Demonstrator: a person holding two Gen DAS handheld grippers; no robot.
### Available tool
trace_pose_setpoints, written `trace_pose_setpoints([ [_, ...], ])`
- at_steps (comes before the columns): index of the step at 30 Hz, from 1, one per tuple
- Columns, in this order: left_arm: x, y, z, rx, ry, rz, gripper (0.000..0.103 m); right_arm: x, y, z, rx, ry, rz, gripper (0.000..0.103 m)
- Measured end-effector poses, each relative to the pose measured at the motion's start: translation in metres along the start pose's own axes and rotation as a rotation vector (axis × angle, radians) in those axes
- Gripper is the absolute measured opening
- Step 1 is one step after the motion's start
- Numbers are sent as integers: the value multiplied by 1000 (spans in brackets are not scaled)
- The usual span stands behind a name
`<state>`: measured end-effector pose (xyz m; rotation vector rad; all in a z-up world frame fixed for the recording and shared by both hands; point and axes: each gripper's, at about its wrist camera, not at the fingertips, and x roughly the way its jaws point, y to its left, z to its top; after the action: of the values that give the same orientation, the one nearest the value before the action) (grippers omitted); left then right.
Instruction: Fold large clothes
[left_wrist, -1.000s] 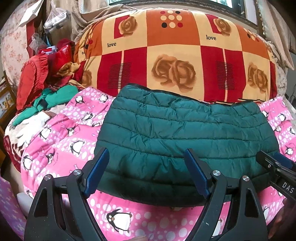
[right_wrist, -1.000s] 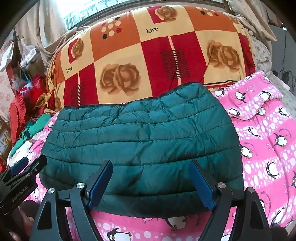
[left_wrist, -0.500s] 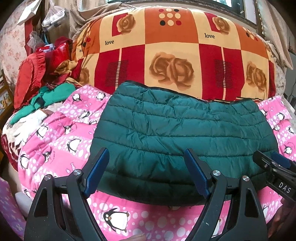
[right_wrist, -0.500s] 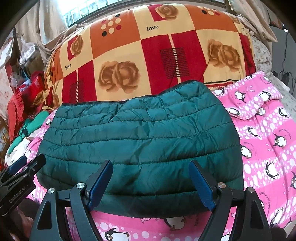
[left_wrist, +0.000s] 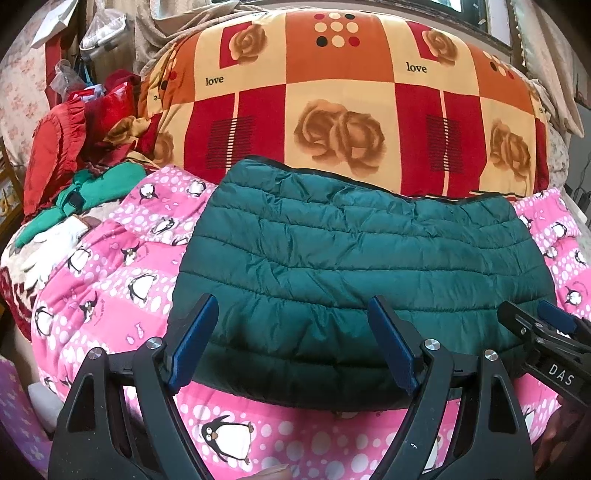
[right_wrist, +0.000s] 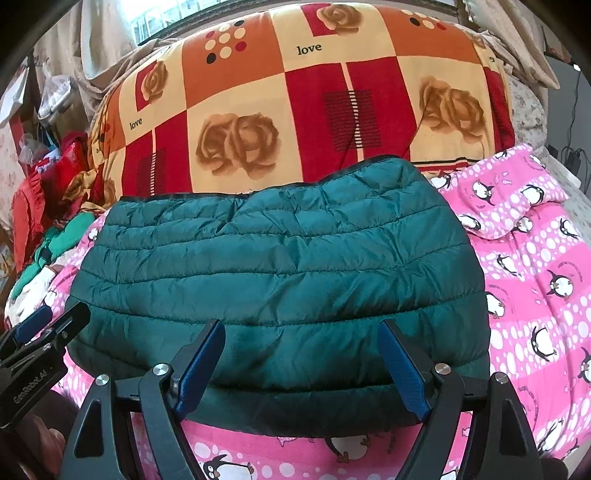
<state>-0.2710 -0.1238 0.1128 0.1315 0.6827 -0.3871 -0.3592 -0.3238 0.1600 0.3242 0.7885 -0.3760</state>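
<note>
Nothing moved: the folded green quilted jacket (left_wrist: 362, 266) lay puffy on the bed's pink blanket (left_wrist: 110, 280), both hand-held grippers (left_wrist: 291, 343) (right_wrist: 299, 363) released, empty.

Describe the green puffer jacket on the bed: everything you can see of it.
The green puffer jacket is dark teal, quilted in horizontal padded rows, with a slightly shiny, wrinkled shell that looks like nylon. It lies folded into a compact, roughly rectangular bundle; no sleeves or collar show. It rests flat on the pink penguin blanket, its far edge against the rose-patterned quilt. A thin dark trim runs along that far edge. Both grippers hang open near its front edge, and neither grips it.
</note>
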Motion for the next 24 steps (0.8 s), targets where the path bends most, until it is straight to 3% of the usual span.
trace_pose_setpoints([
  [24, 4, 3, 0, -3, 4, 1, 83, 10, 5, 1, -6, 26, 6, 82],
])
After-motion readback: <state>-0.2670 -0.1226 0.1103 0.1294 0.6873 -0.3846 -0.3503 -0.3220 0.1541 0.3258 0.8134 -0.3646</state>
